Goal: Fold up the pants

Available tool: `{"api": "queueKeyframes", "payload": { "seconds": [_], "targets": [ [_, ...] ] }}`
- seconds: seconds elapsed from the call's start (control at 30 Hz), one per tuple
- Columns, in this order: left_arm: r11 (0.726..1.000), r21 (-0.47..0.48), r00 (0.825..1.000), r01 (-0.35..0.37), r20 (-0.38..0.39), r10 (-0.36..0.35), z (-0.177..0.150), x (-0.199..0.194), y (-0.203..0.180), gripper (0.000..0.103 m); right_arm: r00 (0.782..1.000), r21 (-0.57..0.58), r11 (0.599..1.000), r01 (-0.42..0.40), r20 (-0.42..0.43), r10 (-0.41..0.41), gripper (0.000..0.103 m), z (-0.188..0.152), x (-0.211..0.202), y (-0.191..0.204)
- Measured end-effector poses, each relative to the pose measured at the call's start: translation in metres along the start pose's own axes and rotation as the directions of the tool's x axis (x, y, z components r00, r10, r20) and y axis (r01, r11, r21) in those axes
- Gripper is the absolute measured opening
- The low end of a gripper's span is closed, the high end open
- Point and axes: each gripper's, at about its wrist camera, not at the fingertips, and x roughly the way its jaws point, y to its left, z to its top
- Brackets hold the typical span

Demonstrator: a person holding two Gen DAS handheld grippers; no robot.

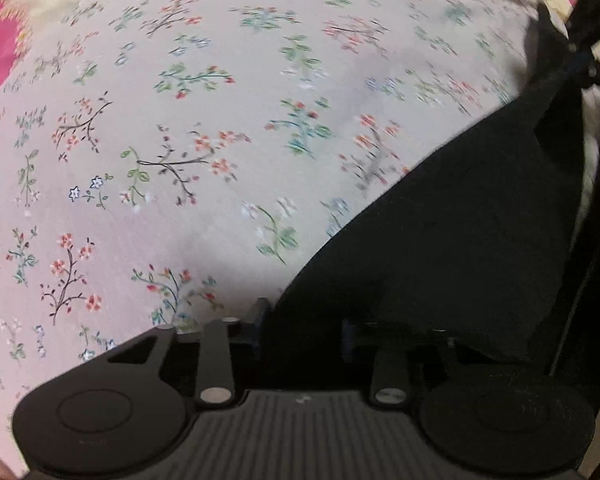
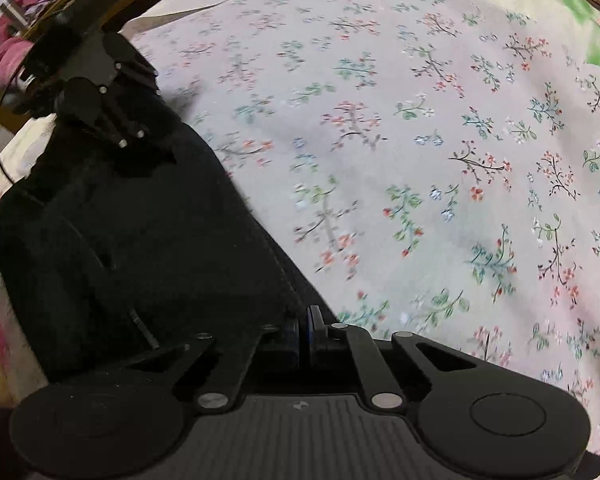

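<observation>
One pair of black pants (image 1: 460,240) on one floral sheet (image 1: 180,140), two claws, left (image 1: 304,320) and right (image 2: 303,320), each clamped on its fabric.

Black pants (image 1: 452,240), plain and unpatterned, lie across a pale grey-pink sheet (image 1: 220,120) printed with small sprigs: coral-red blossoms on dark brown twigs, green leaves, teal stems, and tiny white-and-blue flowers. Beyond the sheet's far edge a quilt (image 1: 0,52) shows bright magenta beside cream, and in the right wrist view a patch of light green near its far right corner. The left gripper (image 1: 304,320) is matte black with silver pivot pins, a grey ribbed body and dark blue pads. The right gripper (image 2: 304,320) carries the same black, grey, silver and blue.
</observation>
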Motion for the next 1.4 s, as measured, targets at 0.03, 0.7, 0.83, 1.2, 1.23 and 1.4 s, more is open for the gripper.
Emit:
{"api": "queueKeyframes", "payload": {
  "seconds": [0.03, 0.7, 0.83, 1.2, 1.23, 1.4],
  "targets": [
    [1.0, 0.013, 1.0, -0.006, -0.002, 0.006, -0.005, -0.004, -0.006, 0.037, 1.0, -0.002, 1.0, -0.001, 0.001, 0.001, 0.0, -0.001, -0.001, 0.004],
    [0.975, 0.188, 0.992, -0.121, -0.018, 0.127, 0.006, 0.017, -0.029, 0.075, 1.0, 0.002, 1.0, -0.006, 0.019, 0.006, 0.0, -0.011, -0.033, 0.04],
    [0.986, 0.135, 0.995, -0.1, -0.003, 0.101, -0.01, 0.006, -0.035, 0.039, 1.0, 0.006, 1.0, -0.005, 0.017, 0.005, 0.0, -0.018, -0.031, 0.044],
    [0.984, 0.126, 0.992, -0.127, 0.031, 0.124, -0.067, -0.051, -0.085, 0.02, 0.999, 0.021, 0.999, -0.03, 0.022, 0.029, 0.0, -0.056, -0.06, 0.072],
    [0.985, 0.122, 0.992, -0.123, 0.031, 0.121, -0.068, -0.053, -0.096, 0.02, 0.999, 0.026, 0.999, -0.034, 0.02, 0.033, 0.0, -0.06, -0.064, 0.076],
    [0.995, 0.063, 0.997, -0.074, 0.018, 0.073, -0.105, -0.081, -0.145, 0.02, 0.998, 0.059, 0.996, -0.063, 0.01, 0.063, 0.0, -0.09, -0.079, 0.095]
  ]
}}
